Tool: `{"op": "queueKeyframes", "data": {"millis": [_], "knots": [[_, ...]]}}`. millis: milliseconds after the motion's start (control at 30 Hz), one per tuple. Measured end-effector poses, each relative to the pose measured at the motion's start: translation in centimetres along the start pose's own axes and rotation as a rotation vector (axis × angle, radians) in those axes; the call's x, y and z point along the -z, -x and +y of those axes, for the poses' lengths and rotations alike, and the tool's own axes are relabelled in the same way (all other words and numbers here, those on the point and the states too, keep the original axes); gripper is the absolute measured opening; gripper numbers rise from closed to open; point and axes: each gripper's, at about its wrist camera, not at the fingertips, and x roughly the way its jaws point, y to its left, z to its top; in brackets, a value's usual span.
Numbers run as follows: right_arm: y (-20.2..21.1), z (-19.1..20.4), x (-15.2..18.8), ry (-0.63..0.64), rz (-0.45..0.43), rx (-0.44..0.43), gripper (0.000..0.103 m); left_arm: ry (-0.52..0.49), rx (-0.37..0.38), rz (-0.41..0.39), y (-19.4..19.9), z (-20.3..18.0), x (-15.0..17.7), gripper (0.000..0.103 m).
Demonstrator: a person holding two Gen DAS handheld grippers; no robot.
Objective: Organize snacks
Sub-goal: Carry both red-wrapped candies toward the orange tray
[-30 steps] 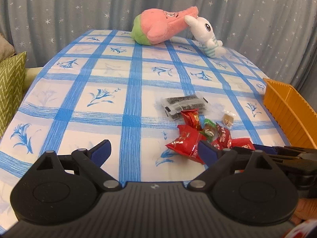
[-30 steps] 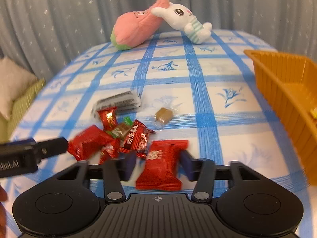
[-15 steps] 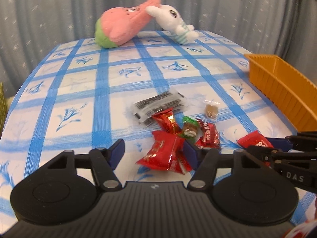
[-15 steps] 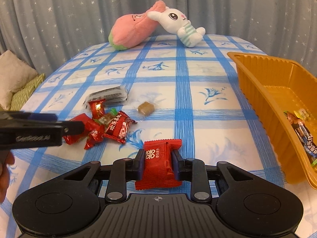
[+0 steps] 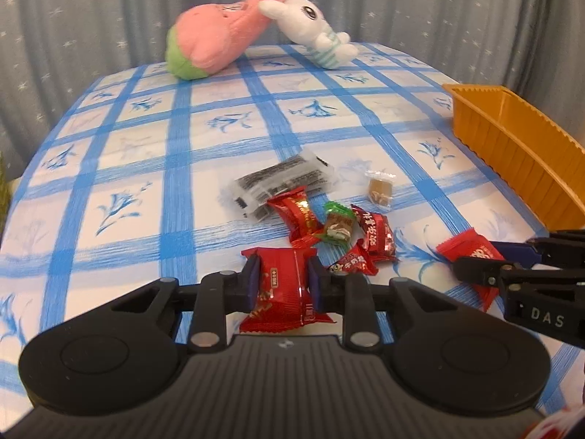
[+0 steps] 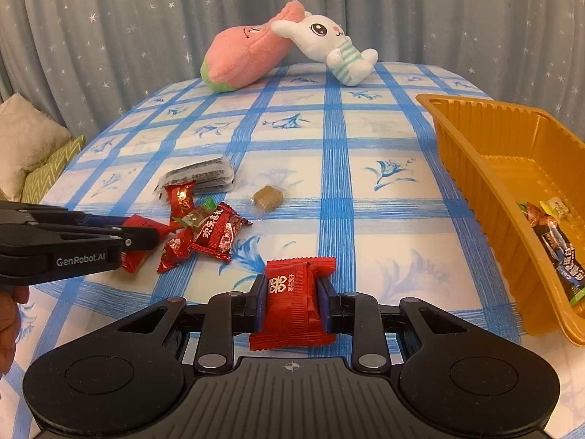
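Observation:
My left gripper [image 5: 282, 281] is shut on a red snack packet [image 5: 283, 292] at the near edge of a small pile. The pile holds several red candies [image 5: 298, 216], a green-wrapped candy [image 5: 338, 223], a dark clear-wrapped bar pack [image 5: 281, 183] and a brown caramel [image 5: 380, 187]. My right gripper [image 6: 292, 298] is shut on another red snack packet [image 6: 292, 303], held just above the blue-checked tablecloth. The orange tray [image 6: 471, 168] at the right holds a few wrapped snacks [image 6: 555, 241]. The left gripper also shows in the right wrist view [image 6: 139, 236].
A pink plush [image 6: 245, 55] and a white rabbit plush [image 6: 329, 44] lie at the far edge of the table. Cushions [image 6: 33, 153] sit off the left side. A grey starred curtain hangs behind. The tray's rim [image 5: 512, 139] stands right of the pile.
My left gripper moved in on the pile and closed on a red packet. My right gripper keeps its red packet and has lifted it slightly away from the pile.

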Motion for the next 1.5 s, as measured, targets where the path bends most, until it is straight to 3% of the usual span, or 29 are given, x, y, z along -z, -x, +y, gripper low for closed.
{"op": "queueKeyframes", "data": {"millis": [333, 733, 1033, 1500], "knots": [[5.0, -0.2, -0.1, -0.001, -0.035, 0.003, 0.028, 0.122, -0.026, -0.028, 6.4, -2.5, 0.6, 0.024], [13.3, -2.0, 1.9, -0.026, -0.066, 0.023, 0.028, 0.156, 0.0, -0.055, 13.6, -8.8, 2.2, 0.024], [17.2, -4.0, 3.2, -0.045, -0.086, 0.039, 0.028, 0.152, 0.004, -0.063, 15.8, -12.4, 3.0, 0.024], [20.0, -7.5, 3.9, -0.099, -0.105, 0.069, 0.028, 0.13, 0.044, -0.064, 16.4, -16.4, 2.1, 0.024]]}}
